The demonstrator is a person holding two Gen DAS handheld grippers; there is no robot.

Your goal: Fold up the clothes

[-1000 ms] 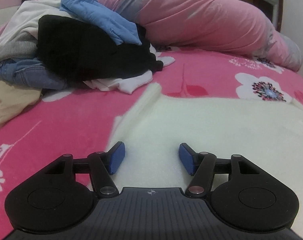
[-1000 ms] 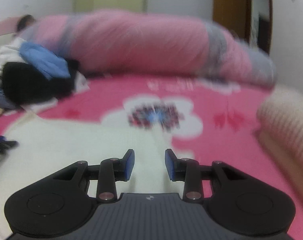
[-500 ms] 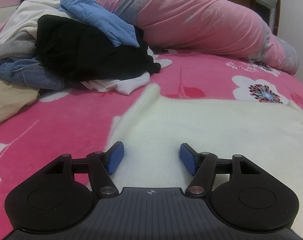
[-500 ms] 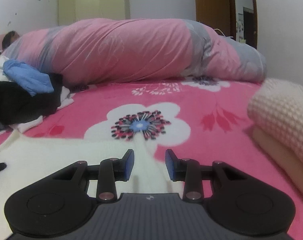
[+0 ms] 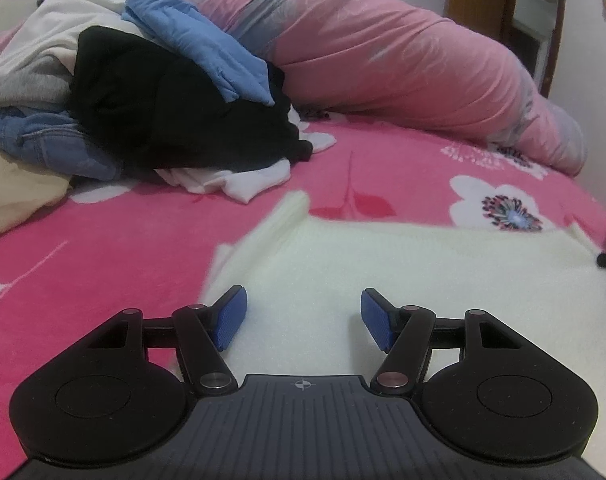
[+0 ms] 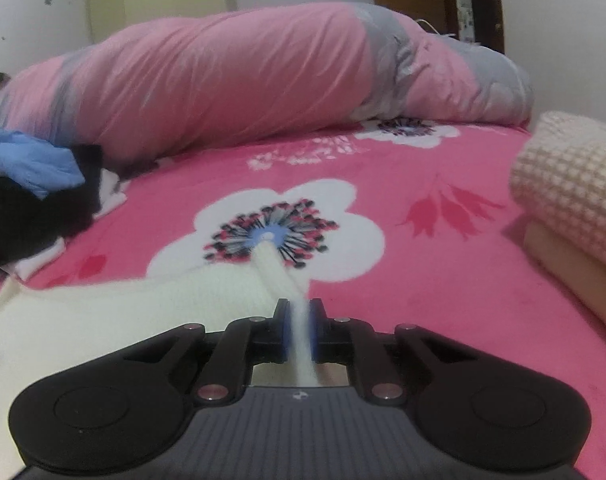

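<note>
1. Pinching a strip of the cream sweater (image 6: 115, 312), the right gripper (image 6: 299, 330) sits bottom centre of the right view, blue pads pressed tight on the fabric, which runs up between them toward the flower print.
2. Left gripper (image 5: 303, 318) at bottom centre of the left view, jaws spread wide, nothing between them; it hangs over the sweater (image 5: 403, 280), contact unclear.
3. Sweater lies spread flat on the pink bedspread (image 5: 103, 248), filling lower centre and right of the left view and lower left of the right view. One narrow piece reaches up-left toward the clothes pile.
4. Pile (image 5: 151, 92) at upper left of the left view: black garment, blue cloth on top, white and grey beneath, jeans at its left foot.
5. Rolled pink quilt (image 6: 239, 92) across the top of both views.
6. Folded waffle-knit piece (image 6: 571, 184) at right edge of the right view, resting on another folded item.
</note>
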